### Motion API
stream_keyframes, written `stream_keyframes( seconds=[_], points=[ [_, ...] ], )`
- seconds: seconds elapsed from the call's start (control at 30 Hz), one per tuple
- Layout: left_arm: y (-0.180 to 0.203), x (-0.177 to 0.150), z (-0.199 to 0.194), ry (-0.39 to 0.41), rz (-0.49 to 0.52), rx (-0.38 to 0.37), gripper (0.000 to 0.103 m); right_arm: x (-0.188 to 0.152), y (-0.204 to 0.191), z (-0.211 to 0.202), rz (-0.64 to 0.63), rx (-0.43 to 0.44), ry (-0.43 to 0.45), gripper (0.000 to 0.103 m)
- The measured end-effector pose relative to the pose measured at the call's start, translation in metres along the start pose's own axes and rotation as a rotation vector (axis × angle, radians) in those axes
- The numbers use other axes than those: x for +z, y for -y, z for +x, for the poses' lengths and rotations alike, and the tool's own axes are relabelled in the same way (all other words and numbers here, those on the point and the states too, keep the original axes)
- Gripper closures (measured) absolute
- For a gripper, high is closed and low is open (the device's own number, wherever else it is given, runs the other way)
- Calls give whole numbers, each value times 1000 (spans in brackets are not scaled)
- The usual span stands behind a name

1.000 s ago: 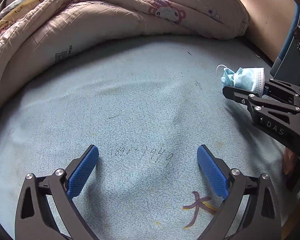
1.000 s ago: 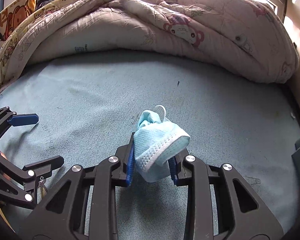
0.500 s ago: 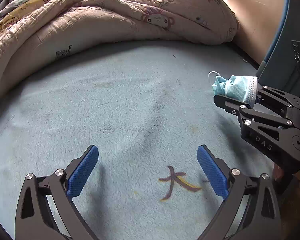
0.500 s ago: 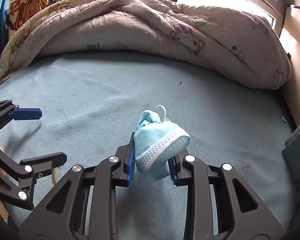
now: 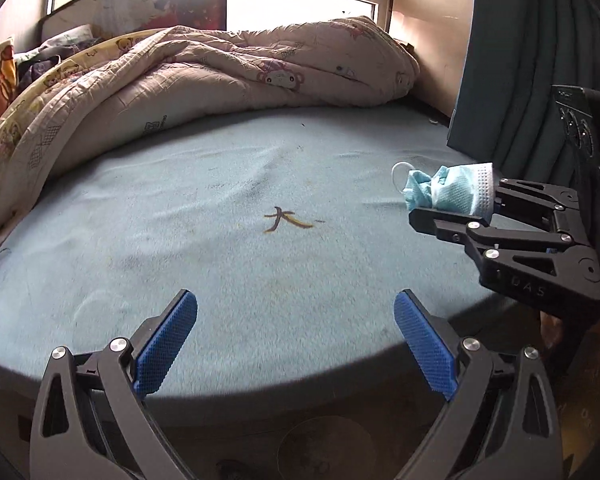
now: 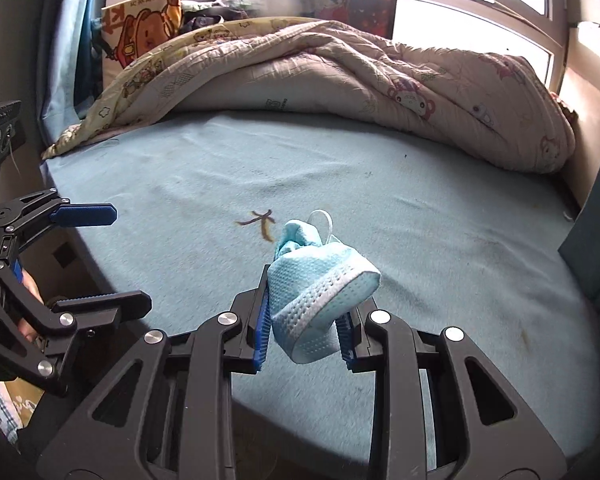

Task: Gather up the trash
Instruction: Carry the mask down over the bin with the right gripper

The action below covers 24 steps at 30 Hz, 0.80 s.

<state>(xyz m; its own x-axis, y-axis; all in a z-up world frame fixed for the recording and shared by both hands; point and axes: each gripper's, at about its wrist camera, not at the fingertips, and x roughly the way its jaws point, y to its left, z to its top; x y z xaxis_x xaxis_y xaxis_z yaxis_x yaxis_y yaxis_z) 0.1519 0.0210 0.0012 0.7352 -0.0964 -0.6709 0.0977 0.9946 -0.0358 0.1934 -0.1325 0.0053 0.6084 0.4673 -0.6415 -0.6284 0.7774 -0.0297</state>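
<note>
Pulled back to the mattress (image 5: 228, 240) edge since a second ago, both grippers hover: right gripper (image 6: 305, 330) pinches a crumpled mask (image 6: 316, 300) above the mattress, left gripper (image 5: 296, 344) gapes empty, pickup done, disposal pending, no bin visible.

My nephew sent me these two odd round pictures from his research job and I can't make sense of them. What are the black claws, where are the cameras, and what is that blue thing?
The claws are hand-held grippers, one in each of a person's hands, each carrying a wide-angle camera looking along its fingers. One picture is from the left gripper, open and empty. The other is from the right gripper, shut on a crumpled blue face mask, held above a bed's blue sheet. A quilt lies bunched at the far end.
</note>
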Motion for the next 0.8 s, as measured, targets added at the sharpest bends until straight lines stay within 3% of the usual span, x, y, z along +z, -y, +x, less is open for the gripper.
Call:
stream_keyframes(
  seconds=[0.17,0.37,0.63,0.8],
  points=[
    [2,-53,-28,-3,-35,-20,6,-48,-26,-46,-14,56,14,77],
    [11,-117,-36,-56,-73,-46,6,-122,-63,-72,-35,117,-30,77],
    [19,-218,21,-261,-49,-31,6,-237,-96,-38,2,181,-221,77],
    [25,-260,54,-370,-10,-49,6,-292,-112,-4,-1,226,-338,77]
  ],
)
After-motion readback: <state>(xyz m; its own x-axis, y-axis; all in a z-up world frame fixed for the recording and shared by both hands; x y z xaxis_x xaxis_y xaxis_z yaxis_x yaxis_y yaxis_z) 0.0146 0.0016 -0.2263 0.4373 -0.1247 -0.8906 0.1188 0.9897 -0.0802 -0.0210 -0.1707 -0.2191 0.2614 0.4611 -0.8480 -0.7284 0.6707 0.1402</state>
